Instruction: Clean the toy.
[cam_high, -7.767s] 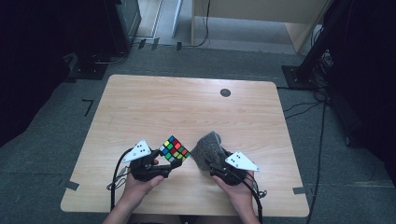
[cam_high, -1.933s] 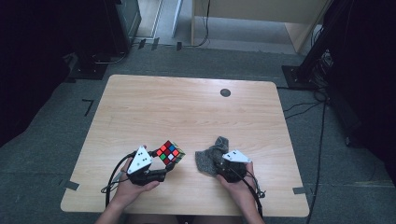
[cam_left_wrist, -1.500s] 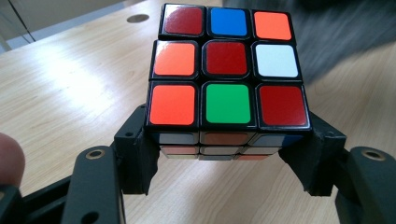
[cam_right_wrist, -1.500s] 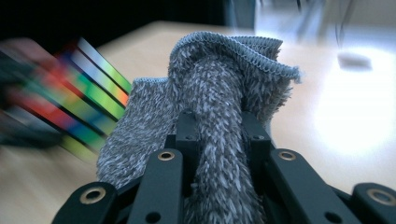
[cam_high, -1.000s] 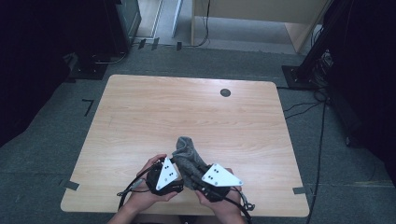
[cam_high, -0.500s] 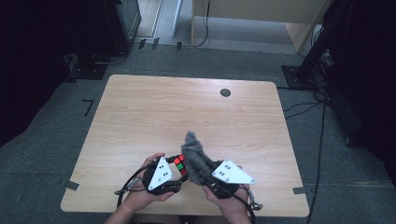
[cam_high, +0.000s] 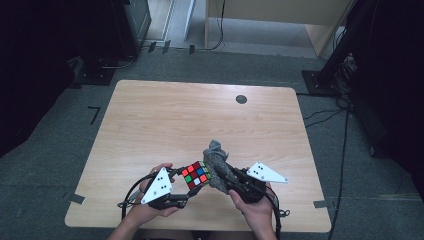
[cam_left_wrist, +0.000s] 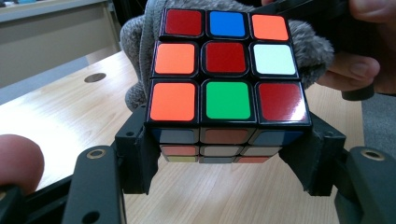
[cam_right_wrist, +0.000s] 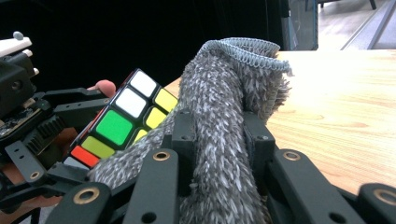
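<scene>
— What do you see on the table around the two hands?

— Not much. Far from the person there is a small dark round spot in the wood, and some tape marks sit at the near corners. The work happens close to the near edge, in the middle.

— And the cube?

— The colour cube is in the left gripper. Its two black jaws press on the left and right sides of the cube, so this gripper is closed on it. The cube is lifted a little above the wood.

— What is the right gripper doing?

— The right gripper is clamped on a grey fluffy cloth. In the right gripper view the cloth is squeezed between the jaws and stands up above them. The cloth lies against the far and right side of the cube.

— Does something block the way?

— Only the two tools themselves; they are very near each other, with the cloth between them. Cables hang from both grippers over the near edge. Toward the far side and to both sides the wood is free, with dark floor all around.
</scene>
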